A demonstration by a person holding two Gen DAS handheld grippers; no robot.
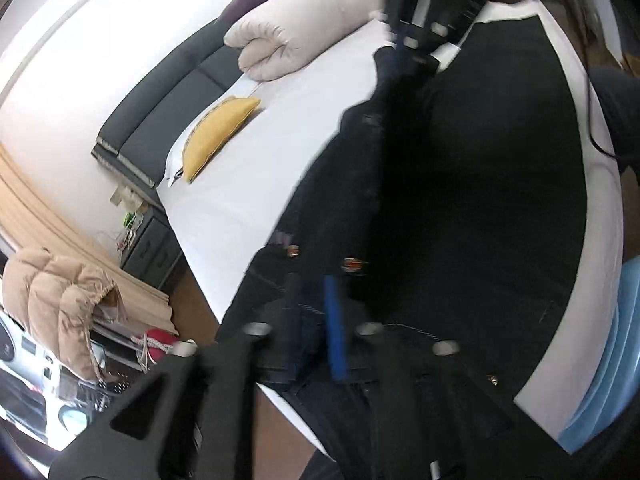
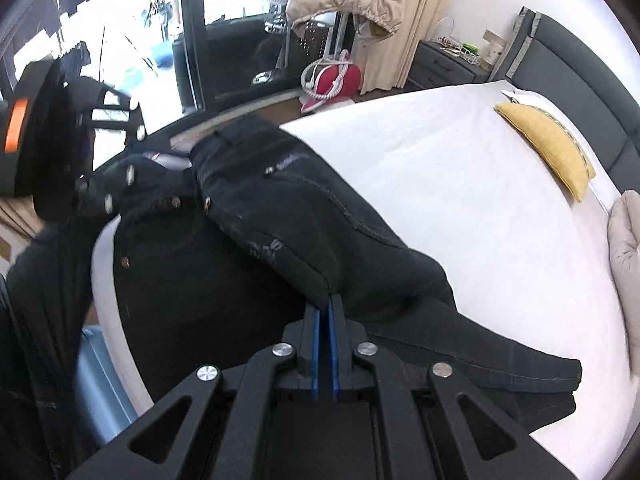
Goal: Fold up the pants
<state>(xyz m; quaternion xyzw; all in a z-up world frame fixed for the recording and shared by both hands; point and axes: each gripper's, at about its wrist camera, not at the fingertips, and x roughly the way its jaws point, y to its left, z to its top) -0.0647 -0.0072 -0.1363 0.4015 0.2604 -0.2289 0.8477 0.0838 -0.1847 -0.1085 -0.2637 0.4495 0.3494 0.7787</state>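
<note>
Blue-padded fingers of the right gripper (image 2: 325,300) pinch a fold of the dark pants (image 2: 280,208), which lie across the white bed (image 2: 460,200). Only the left wrist view shows the left gripper (image 1: 316,300), blurred, jaws seemingly parted over the waistband, gripping nothing.

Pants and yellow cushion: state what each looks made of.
Pants: likely dark denim, matte; contrast stitched seams and metal rivets show, and the right gripper pinches a thick fold. Yellow cushion: apparently a coarse woven fabric, matte, with patterned trim along one edge.
</note>
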